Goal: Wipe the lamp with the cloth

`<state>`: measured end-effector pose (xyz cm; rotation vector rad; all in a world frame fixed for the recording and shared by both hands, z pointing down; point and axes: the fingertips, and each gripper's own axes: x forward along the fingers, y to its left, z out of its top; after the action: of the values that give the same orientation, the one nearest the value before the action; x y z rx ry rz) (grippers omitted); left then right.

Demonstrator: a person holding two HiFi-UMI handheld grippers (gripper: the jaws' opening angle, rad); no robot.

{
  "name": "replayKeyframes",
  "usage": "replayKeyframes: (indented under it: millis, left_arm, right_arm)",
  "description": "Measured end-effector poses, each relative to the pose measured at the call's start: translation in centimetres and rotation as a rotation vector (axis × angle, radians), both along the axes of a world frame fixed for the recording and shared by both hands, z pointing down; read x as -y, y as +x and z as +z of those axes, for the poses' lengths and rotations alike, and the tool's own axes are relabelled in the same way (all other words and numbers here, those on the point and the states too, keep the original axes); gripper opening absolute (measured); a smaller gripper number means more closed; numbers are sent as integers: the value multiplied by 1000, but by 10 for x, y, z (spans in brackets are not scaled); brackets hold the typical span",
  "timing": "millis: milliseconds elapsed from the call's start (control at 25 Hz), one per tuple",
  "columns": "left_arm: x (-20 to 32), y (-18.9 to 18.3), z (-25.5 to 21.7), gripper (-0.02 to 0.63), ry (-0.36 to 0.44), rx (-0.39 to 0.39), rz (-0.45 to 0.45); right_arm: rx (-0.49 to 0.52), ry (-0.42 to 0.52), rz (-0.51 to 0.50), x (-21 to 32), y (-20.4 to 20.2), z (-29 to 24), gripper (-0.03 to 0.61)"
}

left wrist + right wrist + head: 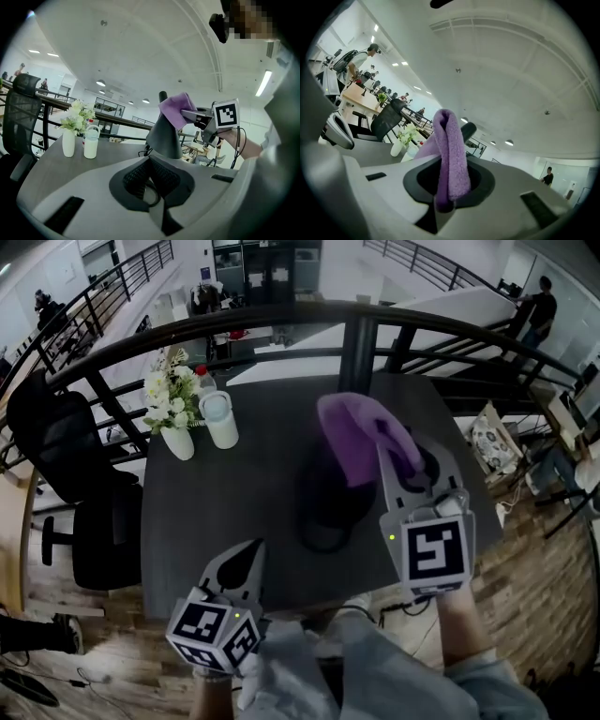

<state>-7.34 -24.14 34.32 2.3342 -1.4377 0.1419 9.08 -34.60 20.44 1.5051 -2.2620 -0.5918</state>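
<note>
A black lamp (330, 495) with a cone-shaped body (164, 136) stands near the middle of the dark table (234, 512). My right gripper (409, 457) is shut on a folded purple cloth (359, 435), which it presses against the lamp's upper right side. In the right gripper view the cloth (451, 154) sticks up from between the jaws, with the lamp's black top (468, 131) just behind it. My left gripper (244, 559) hovers over the table's near edge, shut and holding nothing, and it points toward the lamp. The left gripper view also shows the cloth (176, 108) and the right gripper (206, 117).
A white vase of flowers (177, 439) and a white lidded bottle (221, 420) stand at the table's far left corner. A black office chair (80, 484) is left of the table. A dark railing (361, 338) runs behind it. A cable (323, 542) loops by the lamp's base.
</note>
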Motion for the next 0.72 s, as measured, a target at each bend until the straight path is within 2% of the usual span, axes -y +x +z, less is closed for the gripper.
replayKeyframes:
  millis: [440, 720]
  left_arm:
    - [12, 16, -2, 12, 6, 4, -4]
    - [16, 17, -6, 12, 11, -2, -37]
  right_arm:
    - [-25, 116, 114, 42, 57, -53, 51]
    - [5, 165, 152, 62, 68, -87, 51]
